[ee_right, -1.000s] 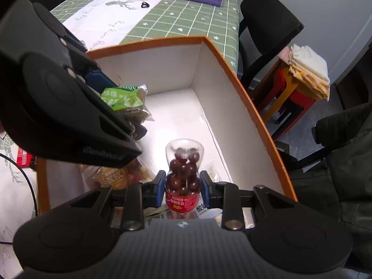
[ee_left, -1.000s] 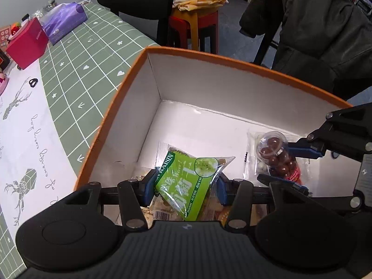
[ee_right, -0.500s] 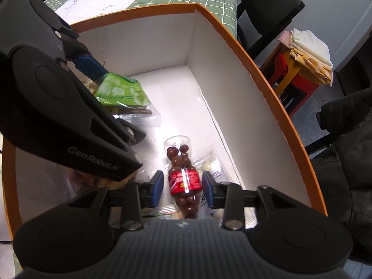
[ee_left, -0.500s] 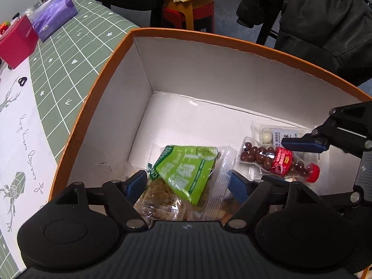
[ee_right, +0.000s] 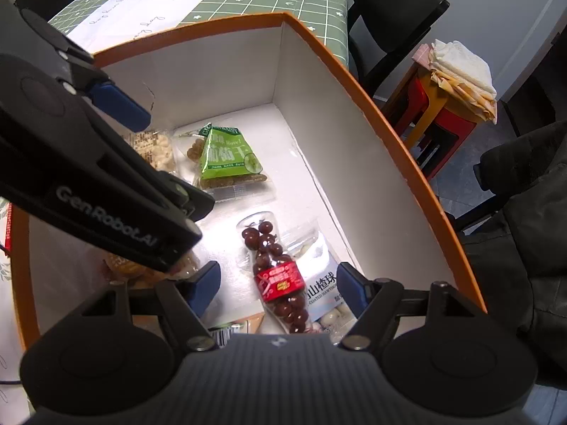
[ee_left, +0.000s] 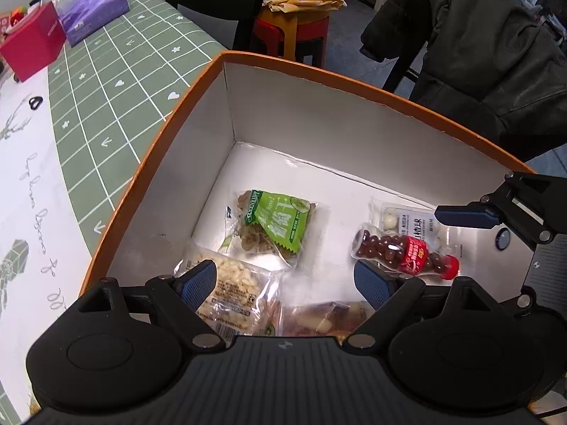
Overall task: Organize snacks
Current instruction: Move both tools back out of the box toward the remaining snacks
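A deep cardboard box [ee_left: 198, 163] with smooth white inner walls and an orange rim sits on a table covered by a green grid-patterned cloth [ee_left: 106, 81]. Going left to right along the box floor in the left wrist view, a clear crinkly packet of pale nuts [ee_left: 230, 294] lies partly under the left gripper [ee_left: 283, 279], whose blue ribbed pads have just been opening and now stand spread wide with nothing pressed between them. Beside the nuts lies a flat raisin packet [ee_left: 280, 226] with a glossy green label and clear edges, its long axis running diagonally toward the far left corner. Below it, a clear bag of mixed pieces [ee_left: 326, 318] is cut off by the gripper body, and its contents are hard to make out. Further right, a small clear plastic bottle [ee_left: 400, 251] of round dark-brown balls, with a red label and red cap, lies on its side, cap pointing right, resting across a clear packet of white balls [ee_left: 407, 217]. The right gripper [ee_right: 278, 285] has also just been opening; its jaws straddle the bottle without touching it.
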